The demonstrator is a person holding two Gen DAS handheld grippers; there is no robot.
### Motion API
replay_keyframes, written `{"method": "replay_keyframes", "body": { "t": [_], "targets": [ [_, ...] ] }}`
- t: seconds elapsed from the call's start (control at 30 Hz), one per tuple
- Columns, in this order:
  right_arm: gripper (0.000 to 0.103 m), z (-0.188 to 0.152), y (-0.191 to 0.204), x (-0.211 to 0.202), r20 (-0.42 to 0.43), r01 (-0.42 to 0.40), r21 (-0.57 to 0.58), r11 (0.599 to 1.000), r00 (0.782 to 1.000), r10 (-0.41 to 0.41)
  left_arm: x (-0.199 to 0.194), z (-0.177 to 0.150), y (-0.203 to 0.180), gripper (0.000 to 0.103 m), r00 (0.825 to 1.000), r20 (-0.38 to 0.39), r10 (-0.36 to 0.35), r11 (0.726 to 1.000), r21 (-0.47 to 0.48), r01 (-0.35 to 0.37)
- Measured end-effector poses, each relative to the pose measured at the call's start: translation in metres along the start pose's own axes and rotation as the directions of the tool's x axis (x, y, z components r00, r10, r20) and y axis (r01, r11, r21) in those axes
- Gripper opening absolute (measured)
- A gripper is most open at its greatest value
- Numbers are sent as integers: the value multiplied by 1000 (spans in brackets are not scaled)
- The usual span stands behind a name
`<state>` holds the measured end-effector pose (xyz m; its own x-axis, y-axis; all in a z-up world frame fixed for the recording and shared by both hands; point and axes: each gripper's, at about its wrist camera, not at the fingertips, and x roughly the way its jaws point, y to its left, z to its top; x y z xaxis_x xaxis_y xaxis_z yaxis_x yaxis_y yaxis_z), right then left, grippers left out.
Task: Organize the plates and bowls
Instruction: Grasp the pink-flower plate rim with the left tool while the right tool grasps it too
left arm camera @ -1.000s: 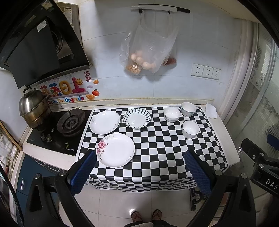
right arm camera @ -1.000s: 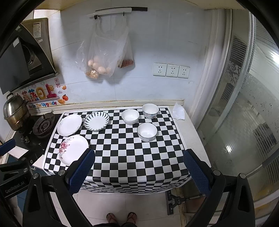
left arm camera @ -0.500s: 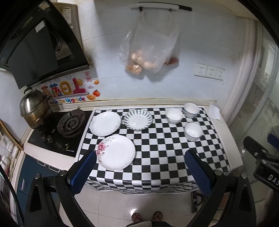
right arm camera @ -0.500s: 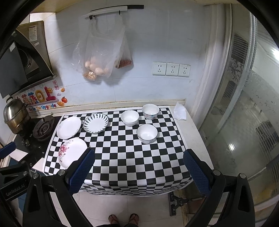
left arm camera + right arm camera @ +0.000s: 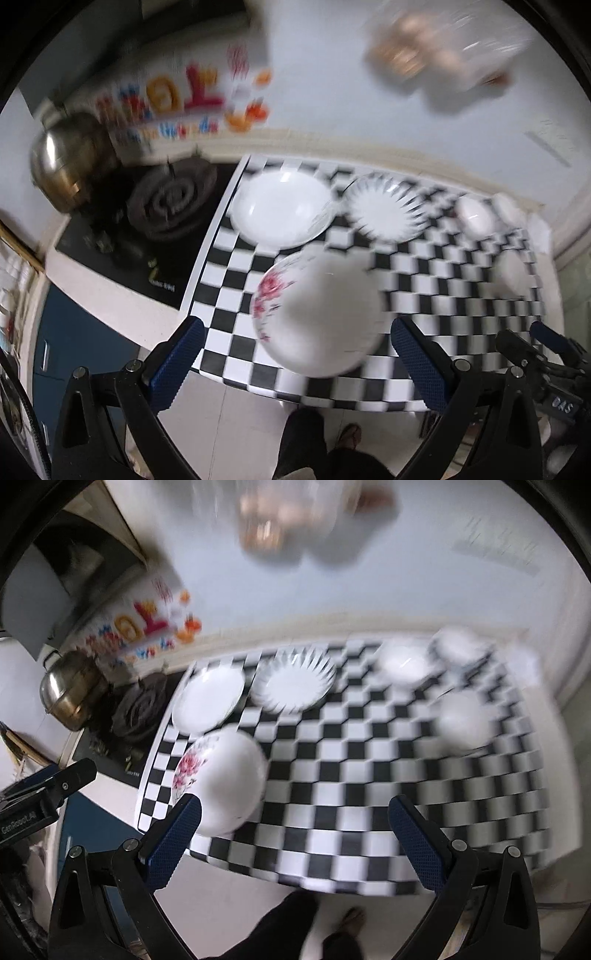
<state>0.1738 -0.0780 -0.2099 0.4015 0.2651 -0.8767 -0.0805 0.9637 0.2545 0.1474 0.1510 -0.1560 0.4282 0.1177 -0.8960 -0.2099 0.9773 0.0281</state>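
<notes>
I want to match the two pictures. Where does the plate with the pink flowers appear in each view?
Left wrist view: the flowered plate lies low at centre, on the near part of the checkered cloth, between the open jaws.
Right wrist view: the flowered plate lies low at left, just above the left jaw.
Shared landmark: the metal pot at the left edge, beside the burner.

Both grippers have come closer to the counter

The left gripper (image 5: 297, 358) and the right gripper (image 5: 295, 834) now stand nearer and lower over the black-and-white checkered cloth (image 5: 369, 775); the round white plate with pink flowers (image 5: 317, 314) appears much larger, and both views have become blurred.
</notes>
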Motion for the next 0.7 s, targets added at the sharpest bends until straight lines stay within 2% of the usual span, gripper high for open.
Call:
{"method": "replay_keyframes", "body": {
  "t": [0.03, 0.1, 0.13, 0.2, 0.23, 0.27, 0.3, 0.37, 0.47, 0.57, 0.63, 0.67, 0.7],
  "targets": [
    [102, 9, 5, 38, -59, -9, 21, 1000, 998, 10, 32, 7, 15, 103, 998, -56, -16, 1000, -10, 15],
    [101, 16, 7, 83, -120, -16, 48, 999, 993, 22, 69, 14, 30, 98, 992, -120, -34, 999, -30, 31],
    [100, 22, 9, 117, -169, -19, 69, 997, 985, 30, 99, 18, 42, 95, 982, -177, -70, 997, -49, 63],
    [96, 25, 9, 156, -233, -27, 103, 994, 971, 50, 141, 21, 56, 83, 959, -258, -119, 992, -79, 102],
    [92, 27, 10, 175, -266, -32, 122, 992, 962, 64, 159, 21, 61, 75, 946, -293, -138, 989, -85, 118],
    [87, 27, 11, 193, -300, -33, 141, 989, 951, 75, 172, 21, 64, 63, 936, -321, -144, 989, -88, 122],
    [83, 28, 12, 213, -335, -37, 165, 986, 938, 92, 185, 21, 68, 59, 926, -347, -151, 988, -88, 128],
    [71, 27, 14, 235, -373, -42, 191, 981, 921, 112, 213, 20, 71, 51, 897, -406, -174, 985, -82, 154],
    [64, 24, 16, 248, -399, -50, 207, 977, 908, 131, 236, 14, 70, 47, 866, -458, -201, 979, -68, 191],
    [58, 23, 22, 259, -425, -57, 210, 976, 894, 144, 245, 10, 67, 43, 843, -484, -233, 971, -67, 230],
    [53, 21, 27, 263, -443, -61, 214, 975, 883, 153, 245, 9, 64, 41, 840, -485, -245, 967, -62, 246],
    [51, 22, 29, 264, -439, -61, 206, 977, 886, 148, 242, 10, 61, 40, 838, -479, -262, 962, -56, 268],
    [47, 21, 31, 266, -445, -66, 206, 976, 882, 154, 242, 9, 60, 40, 831, -486, -272, 958, -55, 282]
  ]
}}
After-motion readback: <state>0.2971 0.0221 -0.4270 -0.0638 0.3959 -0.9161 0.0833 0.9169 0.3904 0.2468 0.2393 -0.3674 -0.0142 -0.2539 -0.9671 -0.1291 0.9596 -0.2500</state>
